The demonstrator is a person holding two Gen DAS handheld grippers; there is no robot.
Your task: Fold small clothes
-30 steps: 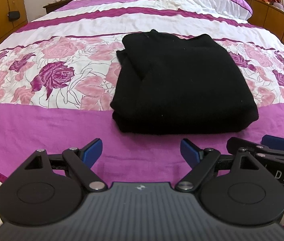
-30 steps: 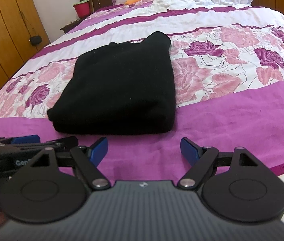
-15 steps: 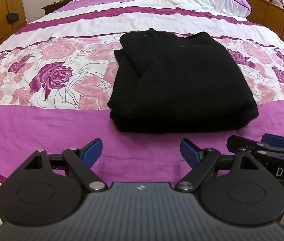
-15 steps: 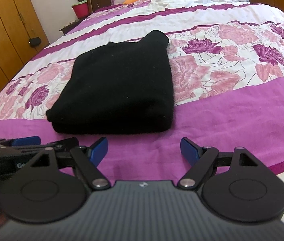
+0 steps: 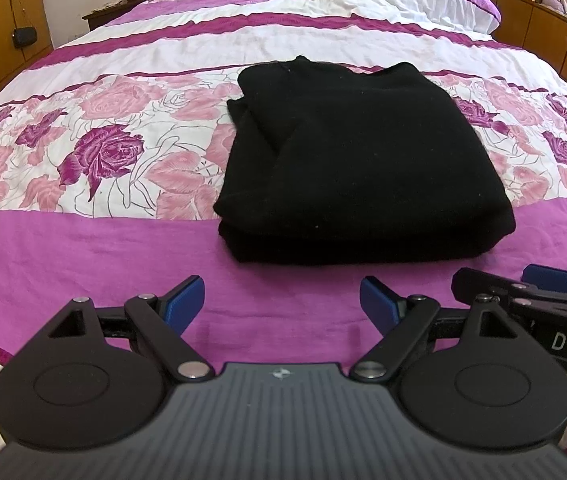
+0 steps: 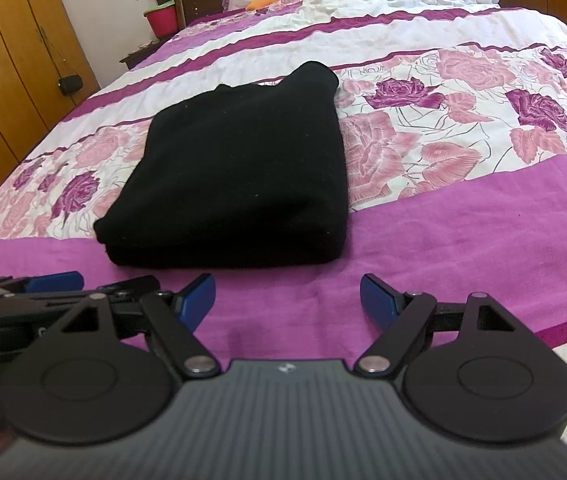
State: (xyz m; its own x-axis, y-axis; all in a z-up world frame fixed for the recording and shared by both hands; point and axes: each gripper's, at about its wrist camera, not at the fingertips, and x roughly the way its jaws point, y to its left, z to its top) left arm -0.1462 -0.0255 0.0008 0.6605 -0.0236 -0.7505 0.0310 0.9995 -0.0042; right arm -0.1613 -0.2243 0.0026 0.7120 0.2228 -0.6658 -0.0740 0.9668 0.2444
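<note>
A black garment [image 5: 359,164] lies folded into a thick rectangle on the bed; it also shows in the right wrist view [image 6: 235,184]. My left gripper [image 5: 282,300] is open and empty, held over the purple band just short of the garment's near edge. My right gripper [image 6: 287,298] is open and empty, also just short of that edge. The right gripper shows at the right edge of the left wrist view [image 5: 539,292]; the left gripper shows at the left edge of the right wrist view [image 6: 43,292].
The bed has a purple and white rose-patterned cover [image 5: 95,152]. Pillows [image 5: 403,8] and a soft toy lie at the head. Wooden wardrobes [image 6: 11,64] stand on the left, a red bucket [image 6: 161,20] on a nightstand, wooden cabinets [image 5: 555,32] on the right.
Both grippers have drifted slightly back from the folded garment and tilted a little. The jaws stayed open. The garment has not moved.
</note>
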